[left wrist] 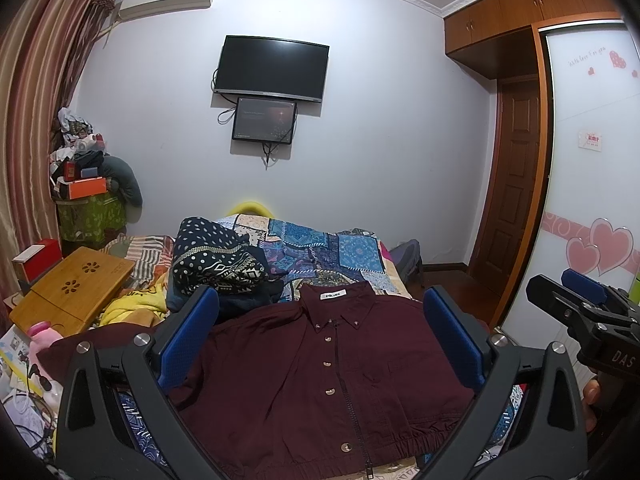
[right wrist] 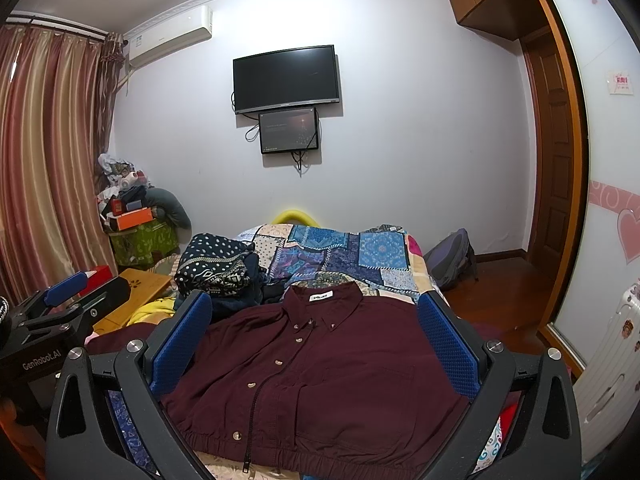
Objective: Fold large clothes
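A dark maroon button-up jacket (left wrist: 320, 368) (right wrist: 320, 364) lies flat, front up, on the patchwork bedspread (left wrist: 320, 244) (right wrist: 340, 252), collar toward the far wall and elastic hem nearest me. Its left sleeve spreads out to the left. My left gripper (left wrist: 320, 316) hovers over the jacket, open, with nothing between its blue pads (left wrist: 188, 336). My right gripper (right wrist: 316, 320) hangs open above the jacket in the same way. In the left wrist view the right gripper (left wrist: 588, 312) shows at the right edge; in the right wrist view the left gripper (right wrist: 64, 300) shows at the left edge.
A pile of dark patterned clothes (left wrist: 216, 256) (right wrist: 216, 264) sits on the bed behind the jacket's left shoulder. A bamboo lap desk (left wrist: 72, 292) and clutter lie at the left. A backpack (right wrist: 452, 260) stands on the floor right of the bed, by the wardrobe (left wrist: 592, 160).
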A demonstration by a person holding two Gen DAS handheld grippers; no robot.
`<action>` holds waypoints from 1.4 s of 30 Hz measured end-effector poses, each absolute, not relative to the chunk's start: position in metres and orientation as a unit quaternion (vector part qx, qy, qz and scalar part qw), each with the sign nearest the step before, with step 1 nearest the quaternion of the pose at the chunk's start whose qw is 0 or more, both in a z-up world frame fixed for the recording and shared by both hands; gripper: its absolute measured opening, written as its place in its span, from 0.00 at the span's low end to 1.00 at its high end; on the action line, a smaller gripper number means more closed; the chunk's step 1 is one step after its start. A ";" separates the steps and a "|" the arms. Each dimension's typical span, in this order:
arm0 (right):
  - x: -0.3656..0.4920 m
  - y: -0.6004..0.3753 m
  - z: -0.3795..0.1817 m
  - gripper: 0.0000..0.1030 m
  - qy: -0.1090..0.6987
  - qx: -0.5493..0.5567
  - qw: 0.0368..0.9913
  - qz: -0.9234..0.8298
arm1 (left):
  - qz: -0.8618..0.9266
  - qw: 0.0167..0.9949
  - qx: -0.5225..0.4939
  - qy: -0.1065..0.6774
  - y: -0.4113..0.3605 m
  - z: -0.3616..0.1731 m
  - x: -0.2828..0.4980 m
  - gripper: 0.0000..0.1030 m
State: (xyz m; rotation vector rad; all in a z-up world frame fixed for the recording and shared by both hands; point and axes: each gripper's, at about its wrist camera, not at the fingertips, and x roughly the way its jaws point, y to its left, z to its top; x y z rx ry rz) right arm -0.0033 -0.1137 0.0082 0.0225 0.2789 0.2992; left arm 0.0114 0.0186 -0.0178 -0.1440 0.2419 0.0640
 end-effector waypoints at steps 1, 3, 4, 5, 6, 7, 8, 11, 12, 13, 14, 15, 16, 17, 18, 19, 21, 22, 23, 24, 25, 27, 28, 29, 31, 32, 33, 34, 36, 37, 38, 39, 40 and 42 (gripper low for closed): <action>-0.003 -0.114 0.008 0.99 0.139 0.011 0.979 0.149 | 0.032 0.990 -0.071 0.121 0.019 -0.018 0.011 1.00; -0.003 -0.113 0.008 0.99 0.139 0.012 0.979 0.149 | 0.031 0.990 -0.071 0.120 0.019 -0.018 0.011 1.00; -0.003 -0.114 0.008 0.99 0.139 0.012 0.979 0.149 | 0.031 0.990 -0.071 0.120 0.019 -0.018 0.011 1.00; -0.003 -0.114 0.008 0.99 0.139 0.012 0.979 0.149 | 0.031 0.990 -0.070 0.120 0.019 -0.018 0.011 1.00; -0.003 -0.114 0.008 0.99 0.139 0.012 0.979 0.149 | 0.031 0.990 -0.070 0.121 0.019 -0.018 0.011 1.00; -0.003 -0.114 0.008 0.99 0.139 0.012 0.979 0.149 | 0.031 0.990 -0.071 0.121 0.019 -0.018 0.011 1.00; -0.003 -0.114 0.008 0.99 0.139 0.012 0.979 0.149 | 0.031 0.990 -0.071 0.121 0.019 -0.018 0.011 1.00; -0.003 -0.114 0.008 0.99 0.140 0.012 0.979 0.149 | 0.032 0.989 -0.071 0.123 0.019 -0.019 0.012 1.00; -0.003 -0.114 0.008 0.99 0.141 0.012 0.979 0.149 | 0.032 0.989 -0.072 0.124 0.019 -0.019 0.013 1.00; -0.002 -0.113 0.007 0.99 0.142 0.012 0.979 0.149 | 0.032 0.989 -0.072 0.125 0.019 -0.018 0.014 1.00; -0.002 -0.114 0.006 0.99 0.142 0.012 0.979 0.149 | 0.033 0.989 -0.072 0.126 0.020 -0.019 0.015 1.00; -0.002 -0.114 0.006 0.99 0.143 0.012 0.978 0.148 | 0.033 0.989 -0.072 0.127 0.020 -0.019 0.015 1.00; -0.001 -0.114 0.005 0.99 0.145 0.012 0.978 0.148 | 0.033 0.989 -0.072 0.128 0.021 -0.019 0.016 1.00; 0.001 -0.112 0.005 0.99 0.146 0.011 0.978 0.149 | 0.033 0.988 -0.072 0.130 0.020 -0.018 0.018 1.00; 0.002 -0.112 0.004 0.99 0.148 0.011 0.978 0.149 | 0.034 0.988 -0.072 0.131 0.021 -0.018 0.019 1.00; 0.003 -0.111 0.003 0.99 0.149 0.011 0.977 0.149 | 0.034 0.988 -0.072 0.132 0.021 -0.019 0.020 1.00; 0.006 -0.111 0.003 0.99 0.152 0.011 0.977 0.149 | 0.035 0.988 -0.073 0.135 0.023 -0.019 0.023 1.00; 0.006 -0.112 0.003 0.99 0.154 0.011 0.977 0.148 | 0.035 0.987 -0.073 0.136 0.023 -0.020 0.024 1.00; 0.007 -0.112 0.002 0.99 0.156 0.012 0.977 0.148 | 0.036 0.987 -0.074 0.138 0.024 -0.021 0.026 1.00; 0.009 -0.112 0.001 0.99 0.158 0.012 0.976 0.148 | 0.036 0.987 -0.075 0.140 0.025 -0.022 0.028 1.00; 0.011 -0.111 0.000 0.99 0.160 0.012 0.976 0.147 | 0.037 0.986 -0.075 0.142 0.026 -0.022 0.030 1.00; 0.014 -0.111 -0.001 0.99 0.164 0.013 0.975 0.146 | 0.038 0.985 -0.077 0.147 0.028 -0.023 0.035 1.00; 0.017 -0.111 -0.001 0.99 0.167 0.014 0.975 0.145 | 0.039 0.985 -0.077 0.149 0.030 -0.024 0.038 1.00; 0.019 -0.112 -0.002 0.99 0.170 0.014 0.975 0.145 | 0.040 0.985 -0.078 0.150 0.032 -0.025 0.040 1.00; 0.024 -0.113 -0.004 0.99 0.176 0.016 0.974 0.144 | 0.044 0.984 -0.080 0.155 0.037 -0.026 0.047 1.00; 0.027 -0.113 -0.005 0.99 0.180 0.016 0.973 0.143 | 0.046 0.983 -0.081 0.156 0.040 -0.027 0.049 1.00; 0.031 -0.113 -0.006 0.99 0.185 0.017 0.972 0.142 | 0.049 0.983 -0.082 0.158 0.043 -0.028 0.052 1.00; 0.035 -0.113 -0.007 0.99 0.189 0.018 0.972 0.142 | 0.057 0.982 -0.084 0.159 0.049 -0.028 0.056 1.00; 0.040 -0.113 -0.010 0.99 0.197 0.019 0.970 0.141 | 0.069 0.981 -0.086 0.161 0.058 -0.030 0.062 1.00; 0.045 -0.113 -0.012 0.99 0.203 0.020 0.969 0.141 | 0.077 0.980 -0.088 0.162 0.065 -0.031 0.065 1.00; 0.048 -0.114 -0.013 0.99 0.207 0.021 0.968 0.141 | 0.080 0.979 -0.091 0.163 0.073 -0.031 0.068 1.00; 0.051 -0.114 -0.015 0.99 0.212 0.022 0.967 0.141 | 0.083 0.978 -0.097 0.167 0.082 -0.032 0.072 1.00; 0.056 -0.114 -0.017 0.99 0.218 0.022 0.965 0.141 | 0.089 0.976 -0.105 0.172 0.093 -0.034 0.077 1.00; 0.065 -0.114 -0.021 0.99 0.230 0.024 0.963 0.142 | 0.107 0.971 -0.115 0.180 0.114 -0.038 0.086 1.00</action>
